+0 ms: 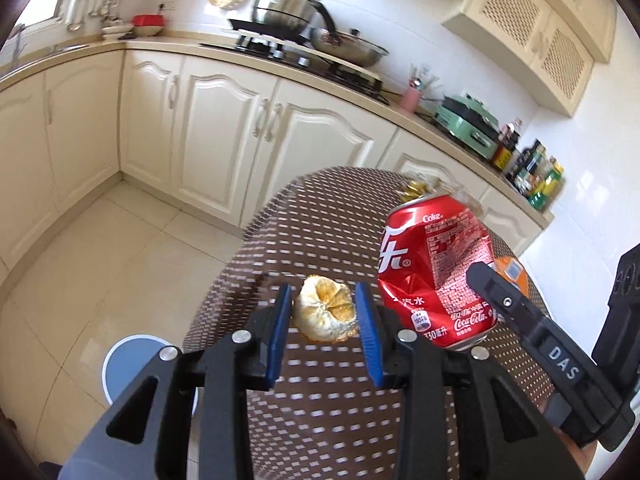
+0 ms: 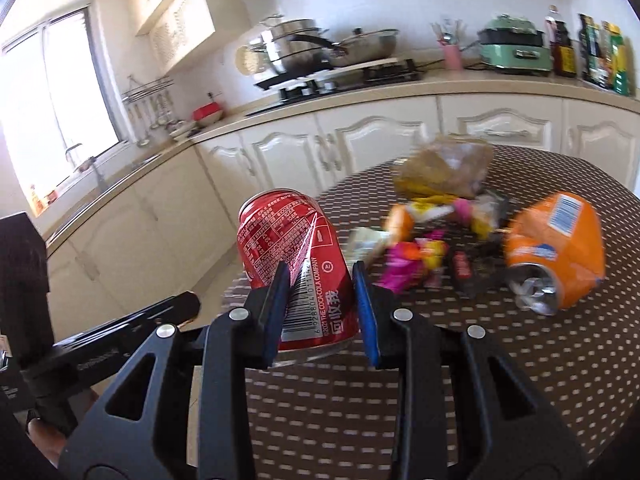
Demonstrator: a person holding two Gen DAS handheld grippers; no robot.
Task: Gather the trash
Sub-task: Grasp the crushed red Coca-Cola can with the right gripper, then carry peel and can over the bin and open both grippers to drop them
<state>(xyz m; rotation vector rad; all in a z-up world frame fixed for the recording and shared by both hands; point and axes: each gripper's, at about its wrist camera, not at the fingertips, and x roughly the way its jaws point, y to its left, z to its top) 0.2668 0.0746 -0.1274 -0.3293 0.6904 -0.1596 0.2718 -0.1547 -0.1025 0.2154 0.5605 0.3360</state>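
Left wrist view: left gripper (image 1: 323, 312) clamped on a dried, wrinkled orange peel (image 1: 325, 312), cut face toward the camera, above the dotted brown table (image 1: 320, 392). At 2 o'clock, a dented red cola can (image 1: 436, 272), long axis near upright, top tilted away.

Right wrist view: right gripper (image 2: 320, 304) clamped on the red cola can (image 2: 298, 272), base toward the camera. At 2 o'clock, a crushed orange can (image 2: 556, 252) lies on its side, mouth toward the camera. Blurred wrappers (image 2: 420, 248) between; kinds unclear.
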